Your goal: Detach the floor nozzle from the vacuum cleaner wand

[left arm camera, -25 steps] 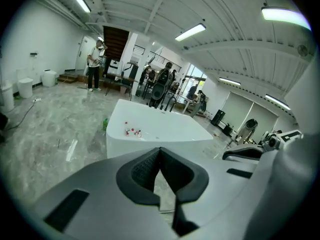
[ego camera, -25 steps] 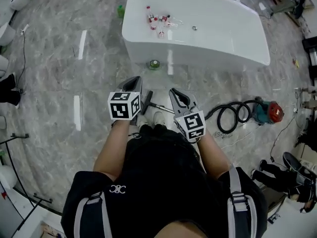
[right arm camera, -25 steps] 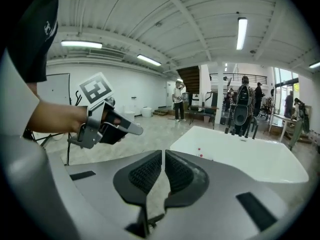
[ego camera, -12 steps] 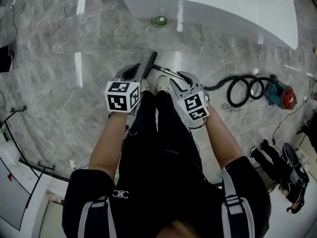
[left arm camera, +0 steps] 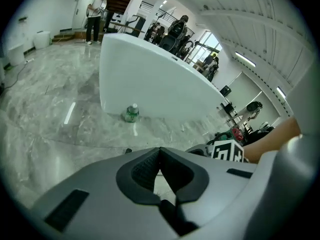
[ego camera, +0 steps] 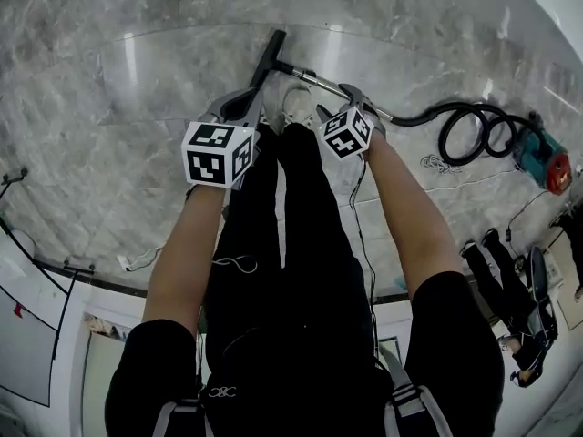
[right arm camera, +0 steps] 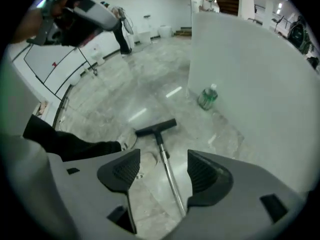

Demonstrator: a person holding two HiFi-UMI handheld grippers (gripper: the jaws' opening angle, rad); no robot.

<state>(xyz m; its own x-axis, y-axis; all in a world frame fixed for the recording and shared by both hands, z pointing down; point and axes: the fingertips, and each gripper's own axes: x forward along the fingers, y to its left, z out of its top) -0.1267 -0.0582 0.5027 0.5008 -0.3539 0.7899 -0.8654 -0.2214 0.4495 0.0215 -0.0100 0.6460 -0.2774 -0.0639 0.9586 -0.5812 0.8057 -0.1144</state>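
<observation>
Two grippers lowered | right gripper [right arm camera: 162,171] fingers just spread wide, framing wand [right arm camera: 170,176], no contact; floor nozzle [right arm camera: 156,126] at 12 o'clock | left gripper [left arm camera: 160,153] fingers closed, empty

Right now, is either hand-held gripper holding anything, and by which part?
Nothing is held. The left hand-held gripper is shut, empty; the right hand-held gripper has just been opening its jaws, the silver metal vacuum wand beyond them, ungripped.

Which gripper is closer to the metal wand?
Right. The right gripper hangs over the wand, fingers open; the left gripper is off to its side.
</observation>
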